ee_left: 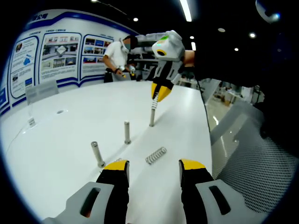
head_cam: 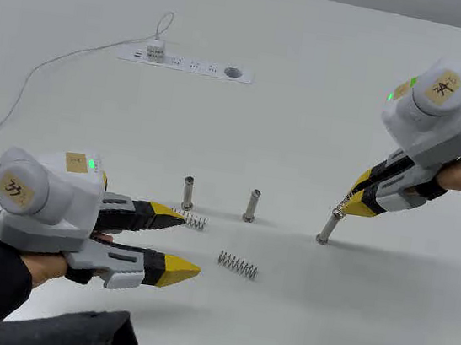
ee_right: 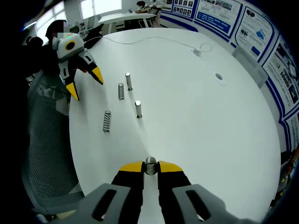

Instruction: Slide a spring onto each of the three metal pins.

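Coiled steel spring (ee_right: 150,165) sits clamped between the yellow-tipped fingers (ee_right: 133,167) of the right gripper (head_cam: 345,206). Its lower end meets the top of the rightmost slim metal pin (head_cam: 328,227), which leans in the head view with its base on the white desk (head_cam: 321,321). I cannot tell whether the coil is already over the tip. The middle pin (head_cam: 252,205) and the left pin (head_cam: 188,192) stand upright and bare. A second spring (head_cam: 193,219) lies flat just beside the left pin's base. A third spring (head_cam: 237,264) lies in front of the middle pin. The left gripper (head_cam: 189,245) has its fingers spread apart and holds nothing, close to both loose springs. A white power strip (head_cam: 185,64) lies at the far side.
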`<state>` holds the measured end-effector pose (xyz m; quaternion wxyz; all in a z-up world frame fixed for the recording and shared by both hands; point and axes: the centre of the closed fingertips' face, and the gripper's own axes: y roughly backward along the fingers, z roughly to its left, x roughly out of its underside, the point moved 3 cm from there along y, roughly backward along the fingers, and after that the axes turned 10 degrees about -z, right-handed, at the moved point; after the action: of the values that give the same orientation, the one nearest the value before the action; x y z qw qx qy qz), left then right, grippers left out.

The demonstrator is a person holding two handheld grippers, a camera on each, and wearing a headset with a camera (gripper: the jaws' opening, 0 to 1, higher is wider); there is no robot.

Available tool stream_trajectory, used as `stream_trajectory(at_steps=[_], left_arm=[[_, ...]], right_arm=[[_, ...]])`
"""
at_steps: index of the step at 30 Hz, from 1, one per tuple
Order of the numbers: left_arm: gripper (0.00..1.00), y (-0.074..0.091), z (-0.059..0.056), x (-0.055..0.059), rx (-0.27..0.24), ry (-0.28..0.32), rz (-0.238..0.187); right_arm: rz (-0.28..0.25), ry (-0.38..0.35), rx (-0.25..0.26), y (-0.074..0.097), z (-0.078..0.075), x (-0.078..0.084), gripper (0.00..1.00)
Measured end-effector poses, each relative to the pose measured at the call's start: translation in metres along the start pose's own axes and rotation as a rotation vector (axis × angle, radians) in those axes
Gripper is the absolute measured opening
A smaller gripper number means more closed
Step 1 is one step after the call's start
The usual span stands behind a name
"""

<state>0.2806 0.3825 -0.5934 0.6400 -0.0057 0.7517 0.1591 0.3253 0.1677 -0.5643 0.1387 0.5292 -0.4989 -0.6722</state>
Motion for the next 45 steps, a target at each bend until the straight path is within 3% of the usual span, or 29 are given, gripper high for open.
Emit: stream_trajectory(at_steps=[28,45], left_arm=[[0.44,0.0,0.0,0.002,0.005,0.003,0.008],[0.44,0.0,0.001,0.002,0.001,0.008,0.005]], right_arm=[[0.095,-0.046,-0.017,-0.038,0.005,0.021,0.12],[0.115,-0.095,-0.019,-0.051,0.004,0.036,0.13]])
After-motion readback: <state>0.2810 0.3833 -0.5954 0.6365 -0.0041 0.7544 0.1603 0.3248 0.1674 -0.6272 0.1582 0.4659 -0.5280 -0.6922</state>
